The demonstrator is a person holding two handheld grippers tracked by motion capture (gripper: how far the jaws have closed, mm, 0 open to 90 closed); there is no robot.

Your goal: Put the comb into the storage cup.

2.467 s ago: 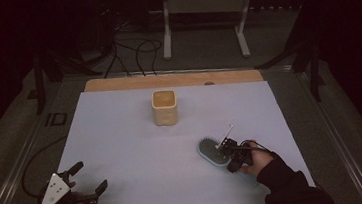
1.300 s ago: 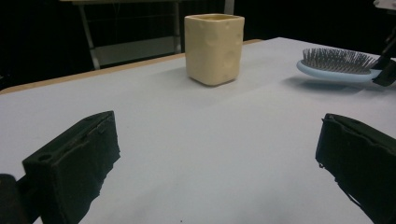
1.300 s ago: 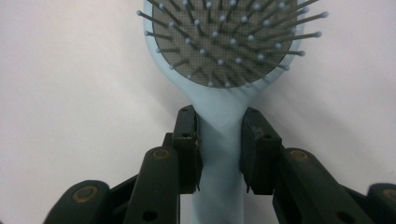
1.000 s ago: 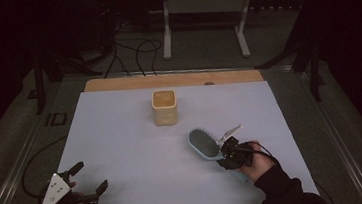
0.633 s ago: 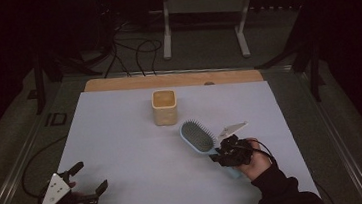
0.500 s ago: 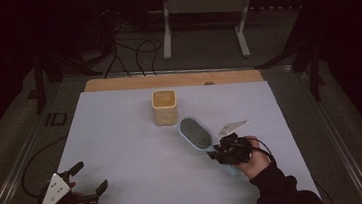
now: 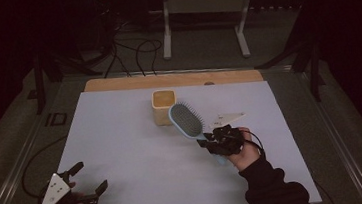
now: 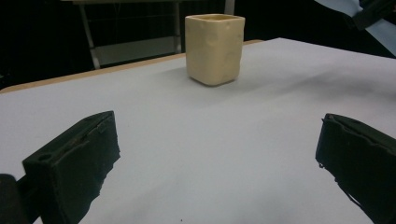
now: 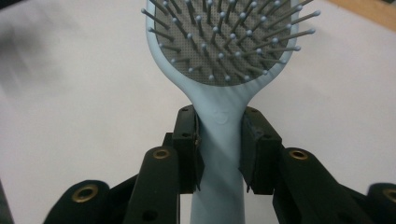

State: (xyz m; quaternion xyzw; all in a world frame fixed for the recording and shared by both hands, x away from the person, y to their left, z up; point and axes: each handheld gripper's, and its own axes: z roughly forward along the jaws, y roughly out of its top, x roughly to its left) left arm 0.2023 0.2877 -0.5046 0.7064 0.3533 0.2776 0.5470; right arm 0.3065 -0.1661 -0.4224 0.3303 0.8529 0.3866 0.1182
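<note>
Just beside the cup [image 7: 162, 107], our right gripper [image 7: 221, 139] holds the blue hairbrush [image 7: 186, 119] by its handle, up off the table. Next, we should probably drop it in the cup. Our left gripper [image 7: 79, 192] waits wide open, far from the cup.

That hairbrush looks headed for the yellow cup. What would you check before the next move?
1. Grip: right claw pinches the hairbrush by its handle, both pads touching: ok.
2. Brush clear of the table, lifted, bristles up: ok.
3. Cup upright with its mouth open: ok.
4. Cup empty inside: cannot tell.
5. Left claw open, resting near the table's front corner, out of the path: ok.
6. Which end goes in: head points at the cup, handle is in the claw: cannot tell if it fits.
</note>
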